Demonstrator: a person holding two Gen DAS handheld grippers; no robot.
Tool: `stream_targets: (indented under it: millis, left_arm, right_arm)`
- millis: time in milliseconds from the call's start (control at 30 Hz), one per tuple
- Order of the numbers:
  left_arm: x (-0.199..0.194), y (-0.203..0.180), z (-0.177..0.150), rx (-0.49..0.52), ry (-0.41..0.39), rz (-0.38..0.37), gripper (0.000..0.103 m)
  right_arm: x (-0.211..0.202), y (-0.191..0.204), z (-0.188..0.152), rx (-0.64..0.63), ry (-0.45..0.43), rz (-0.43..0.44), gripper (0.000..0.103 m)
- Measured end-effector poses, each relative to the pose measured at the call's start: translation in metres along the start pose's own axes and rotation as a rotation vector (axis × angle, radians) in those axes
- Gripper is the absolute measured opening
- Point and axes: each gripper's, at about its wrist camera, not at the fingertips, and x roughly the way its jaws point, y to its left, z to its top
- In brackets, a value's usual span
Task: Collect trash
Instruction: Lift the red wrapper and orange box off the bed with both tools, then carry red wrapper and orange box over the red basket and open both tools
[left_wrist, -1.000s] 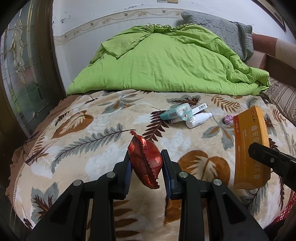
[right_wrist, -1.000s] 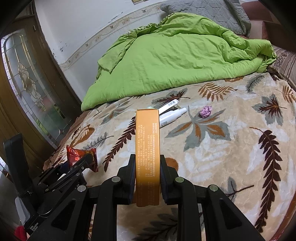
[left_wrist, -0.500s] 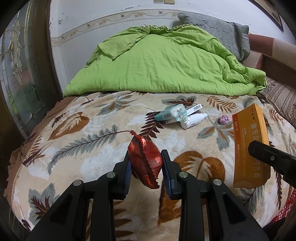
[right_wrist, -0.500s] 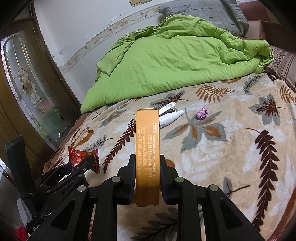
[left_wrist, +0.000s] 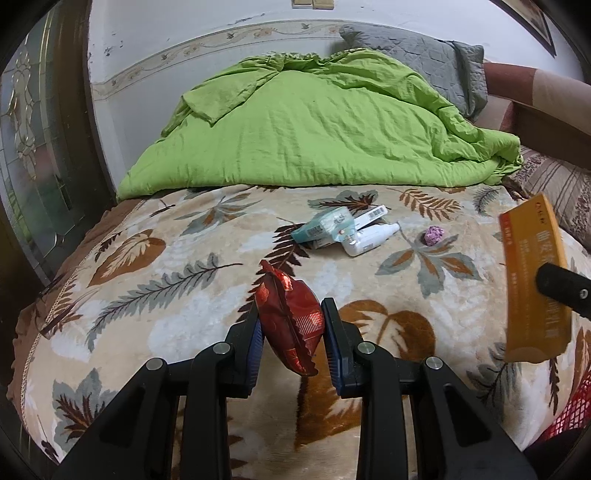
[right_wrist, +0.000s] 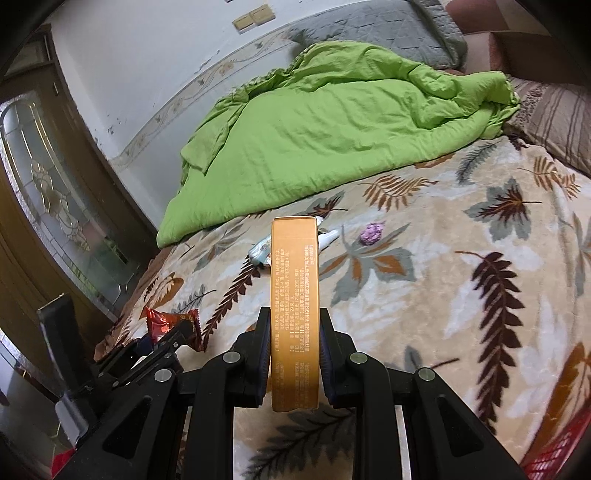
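Nearest, our left gripper has its fingers pinching a red snack wrapper, held upright above the bed. Our right gripper has its fingers clamped on the sides of an orange box, long side pointing away from us, printed text on its top face. In the left view the same box shows at the right edge, tilted; in the right view the wrapper and left gripper show low at left.

Below both we see a beige blanket with brown and grey leaf print covering the bed, its brown edging dropping off at the left. A bit of red mesh shows at the bottom right corner; we cannot tell what it is.

Mid-bed, more trash lies in a small cluster: a teal tissue pack, a white tube with a barcode touching it, and a small white bottle just beside them. A crumpled purple wad sits near, to the right, apart from the cluster.

Further back, a rumpled green duvet is heaped across the bed, with a grey quilted pillow behind it against the wall and a striped pillow at right. The white wall has a patterned border strip and a pair of switches near the top. At left stands a dark wooden door with a decorative glass panel.
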Motion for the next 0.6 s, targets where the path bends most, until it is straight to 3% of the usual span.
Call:
stream_targets:
  millis: [333,600]
  left_arm:
    - [-0.014,-0.011,0.007,-0.029,-0.005,-0.153,0.029]
    - [-0.049,-0.07,0.012,0.071,-0.02,-0.296,0.029]
  right_arm:
    - [-0.06,-0.042,-0.001,0.097,-0.033,-0.014,0.025]
    - [-0.12,-0.09,-0.013,0.152,-0.051,-0.097,0.025]
